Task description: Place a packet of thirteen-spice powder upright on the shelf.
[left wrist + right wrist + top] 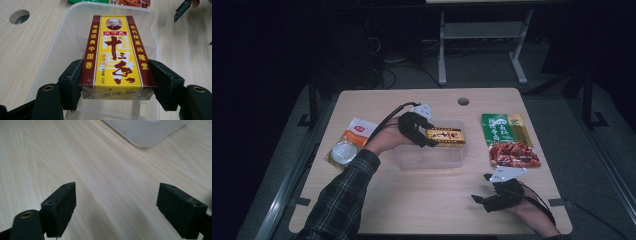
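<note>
Clamping glossy rectangular box [116,56] over clear plastic bin [62,32]: left hand-held gripper [116,82] | right hand-held gripper [116,212]: wide, empty

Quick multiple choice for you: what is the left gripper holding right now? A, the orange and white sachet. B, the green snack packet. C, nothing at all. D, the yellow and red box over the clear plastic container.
D: in the left gripper view the left gripper has both jaws pressed against the sides of the yellow and red box, above the clear plastic container.
</note>
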A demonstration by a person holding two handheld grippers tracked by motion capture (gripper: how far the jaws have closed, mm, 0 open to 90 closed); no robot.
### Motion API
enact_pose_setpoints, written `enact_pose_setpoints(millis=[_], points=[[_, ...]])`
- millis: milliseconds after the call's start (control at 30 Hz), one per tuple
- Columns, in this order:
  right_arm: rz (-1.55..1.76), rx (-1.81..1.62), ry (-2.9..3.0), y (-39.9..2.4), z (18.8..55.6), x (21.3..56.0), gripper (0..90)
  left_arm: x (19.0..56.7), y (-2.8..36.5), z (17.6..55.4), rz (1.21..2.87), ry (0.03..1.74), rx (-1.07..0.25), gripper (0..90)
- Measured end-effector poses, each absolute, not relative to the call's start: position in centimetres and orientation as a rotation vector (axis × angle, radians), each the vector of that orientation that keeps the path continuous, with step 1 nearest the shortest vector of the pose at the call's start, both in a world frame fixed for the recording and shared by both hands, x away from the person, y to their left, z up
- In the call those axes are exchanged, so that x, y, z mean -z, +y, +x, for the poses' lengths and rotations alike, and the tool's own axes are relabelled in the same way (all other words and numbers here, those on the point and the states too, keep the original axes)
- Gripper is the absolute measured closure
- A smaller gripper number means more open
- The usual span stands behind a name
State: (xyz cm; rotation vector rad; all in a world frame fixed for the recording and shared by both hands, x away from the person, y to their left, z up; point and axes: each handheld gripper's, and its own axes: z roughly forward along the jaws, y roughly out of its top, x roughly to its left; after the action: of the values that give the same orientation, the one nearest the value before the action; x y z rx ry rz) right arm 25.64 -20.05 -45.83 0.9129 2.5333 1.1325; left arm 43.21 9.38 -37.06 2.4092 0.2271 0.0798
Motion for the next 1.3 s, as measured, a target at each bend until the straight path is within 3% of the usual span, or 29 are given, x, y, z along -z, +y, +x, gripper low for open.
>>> enact_pose_setpoints(millis=[1300], points=[[0.919,-1.146,2.532,-20.0,25.6,45.8,15.5,35.3,7.6,44.5,2.175,0.219,-0.045,31.8]])
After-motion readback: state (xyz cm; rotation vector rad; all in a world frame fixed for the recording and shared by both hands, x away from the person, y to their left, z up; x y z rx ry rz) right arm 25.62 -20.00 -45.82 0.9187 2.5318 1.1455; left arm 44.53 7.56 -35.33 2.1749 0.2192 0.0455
